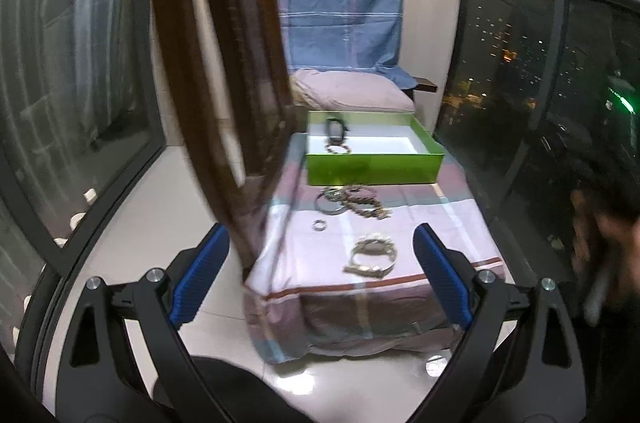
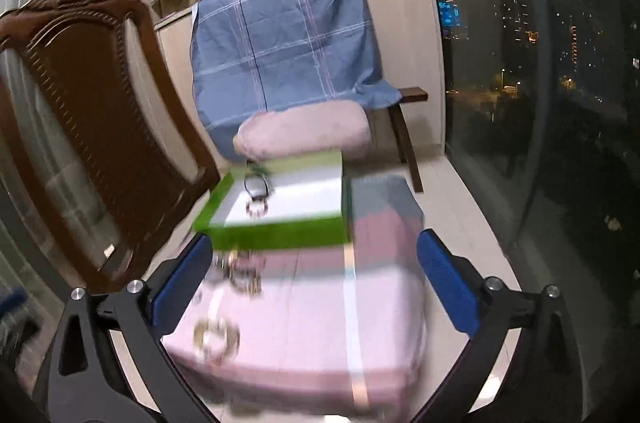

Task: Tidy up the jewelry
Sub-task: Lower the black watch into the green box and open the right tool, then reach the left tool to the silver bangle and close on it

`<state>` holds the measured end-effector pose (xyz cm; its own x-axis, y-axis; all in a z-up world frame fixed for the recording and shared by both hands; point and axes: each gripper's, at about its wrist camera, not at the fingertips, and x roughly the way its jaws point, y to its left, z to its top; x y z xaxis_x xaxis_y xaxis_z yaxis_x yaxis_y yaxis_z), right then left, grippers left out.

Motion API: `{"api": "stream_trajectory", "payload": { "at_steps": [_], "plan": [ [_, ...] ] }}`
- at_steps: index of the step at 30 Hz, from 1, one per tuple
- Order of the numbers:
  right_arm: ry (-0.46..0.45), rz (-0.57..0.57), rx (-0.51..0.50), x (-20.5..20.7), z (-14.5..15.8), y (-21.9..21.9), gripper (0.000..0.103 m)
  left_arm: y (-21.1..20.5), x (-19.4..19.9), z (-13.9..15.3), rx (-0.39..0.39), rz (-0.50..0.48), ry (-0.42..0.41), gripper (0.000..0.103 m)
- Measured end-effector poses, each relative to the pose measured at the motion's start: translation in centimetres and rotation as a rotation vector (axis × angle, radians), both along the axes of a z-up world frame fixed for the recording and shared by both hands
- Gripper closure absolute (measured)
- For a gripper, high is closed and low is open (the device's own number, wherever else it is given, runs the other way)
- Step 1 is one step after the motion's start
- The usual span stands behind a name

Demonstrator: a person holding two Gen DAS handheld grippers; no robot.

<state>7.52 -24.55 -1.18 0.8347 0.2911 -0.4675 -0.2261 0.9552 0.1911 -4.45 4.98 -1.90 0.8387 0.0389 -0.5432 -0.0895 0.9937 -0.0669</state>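
Note:
A green box [image 1: 374, 168] with a white inside stands at the far end of a cloth-covered bench [image 1: 432, 219]. It holds a dark watch [image 1: 335, 129] and a bead bracelet [image 1: 338, 148]. On the cloth lie a pile of bangles and beads [image 1: 352, 205], a small ring [image 1: 319, 225] and a pale bracelet [image 1: 372, 255]. My left gripper [image 1: 320, 271] is open and empty, above the bench's near end. My right gripper [image 2: 314, 283] is open and empty over the cloth; its view is blurred, showing the box [image 2: 280, 231] and jewelry [image 2: 216, 341].
A carved wooden chair back [image 1: 224, 63] stands close on the left of the bench, also in the right wrist view [image 2: 92, 127]. A pink pillow [image 1: 352, 91] and a blue cloth [image 1: 340, 11] lie behind the box. Dark windows [image 1: 540, 83] run along the right.

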Motion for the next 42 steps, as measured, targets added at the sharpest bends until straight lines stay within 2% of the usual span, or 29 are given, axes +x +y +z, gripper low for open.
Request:
{"api": "stream_trajectory", "payload": {
  "at_steps": [6, 10, 23, 42],
  "plan": [
    [0.058, 0.019, -0.056, -5.7, -2.0, 0.4, 0.003, -3.2, 1.6, -0.9, -0.039, -0.063, 0.004, 0.011],
    [0.071, 0.05, -0.043, -7.6, -2.8, 1.2, 0.003, -3.9, 1.5, -1.6, -0.012, -0.053, 0.016, 0.011],
    [0.071, 0.081, -0.02, -7.7, -3.1, 1.4, 0.003, -3.0, 1.0, -1.4, -0.015, -0.016, 0.041, 0.011],
    [0.088, 0.078, -0.021, -6.9, -3.7, 1.3, 0.003, -3.4, 3.0, -2.2, 0.005, -0.04, 0.072, 0.011]
  ]
}}
